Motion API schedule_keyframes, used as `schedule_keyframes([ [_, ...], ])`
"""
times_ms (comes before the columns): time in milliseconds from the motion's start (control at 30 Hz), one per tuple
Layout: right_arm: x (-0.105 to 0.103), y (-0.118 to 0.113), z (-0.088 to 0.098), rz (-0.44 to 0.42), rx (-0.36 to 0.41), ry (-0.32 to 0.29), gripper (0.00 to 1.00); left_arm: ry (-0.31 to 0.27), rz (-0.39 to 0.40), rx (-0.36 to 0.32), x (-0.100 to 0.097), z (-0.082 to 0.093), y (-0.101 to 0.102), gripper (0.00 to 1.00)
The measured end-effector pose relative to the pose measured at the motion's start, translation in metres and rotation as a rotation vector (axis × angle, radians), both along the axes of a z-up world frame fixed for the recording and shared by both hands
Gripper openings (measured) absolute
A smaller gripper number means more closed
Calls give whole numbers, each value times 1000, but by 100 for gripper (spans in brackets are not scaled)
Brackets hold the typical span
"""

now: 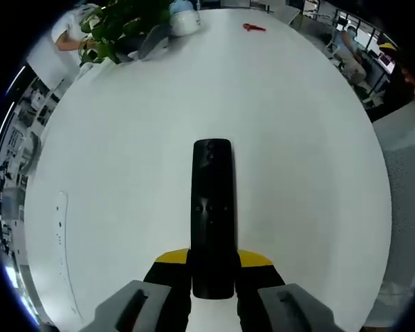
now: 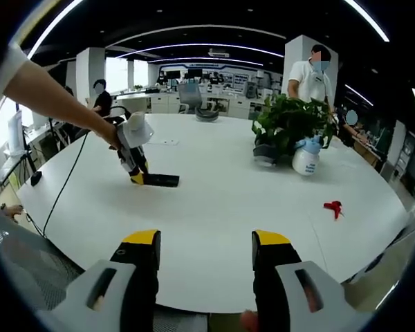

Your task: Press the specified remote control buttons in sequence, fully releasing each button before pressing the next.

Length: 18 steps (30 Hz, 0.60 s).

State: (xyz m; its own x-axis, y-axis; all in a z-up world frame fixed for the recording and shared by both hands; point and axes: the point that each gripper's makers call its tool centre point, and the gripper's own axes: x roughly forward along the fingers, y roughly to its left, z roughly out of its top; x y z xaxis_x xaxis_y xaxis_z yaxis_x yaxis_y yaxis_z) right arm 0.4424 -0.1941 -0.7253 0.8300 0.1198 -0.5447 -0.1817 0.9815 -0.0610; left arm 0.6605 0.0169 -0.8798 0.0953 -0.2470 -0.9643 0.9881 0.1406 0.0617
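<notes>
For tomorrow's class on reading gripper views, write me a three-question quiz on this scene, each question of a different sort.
1. True or false: the left gripper grips the black remote control by its near end.
2. The right gripper is: A) open and holding nothing, B) shut on a red clip.
3. Fill in: beside the potted plant stands a white ____ bottle.

Key: 1 true; 2 A; 3 spray.

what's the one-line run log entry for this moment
left tool: shut on remote | right tool: open, apart from remote | table: remote flat | buttons: unpressed
</notes>
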Motion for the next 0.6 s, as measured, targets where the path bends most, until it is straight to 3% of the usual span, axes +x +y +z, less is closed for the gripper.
schedule_keyframes([
  [233, 0, 1, 3, 2, 15, -16, 55, 20, 26, -42, -12, 0, 0, 23],
  [600, 1, 2, 6, 8, 23, -30, 52, 18, -1, -51, -34, -1, -4, 23],
])
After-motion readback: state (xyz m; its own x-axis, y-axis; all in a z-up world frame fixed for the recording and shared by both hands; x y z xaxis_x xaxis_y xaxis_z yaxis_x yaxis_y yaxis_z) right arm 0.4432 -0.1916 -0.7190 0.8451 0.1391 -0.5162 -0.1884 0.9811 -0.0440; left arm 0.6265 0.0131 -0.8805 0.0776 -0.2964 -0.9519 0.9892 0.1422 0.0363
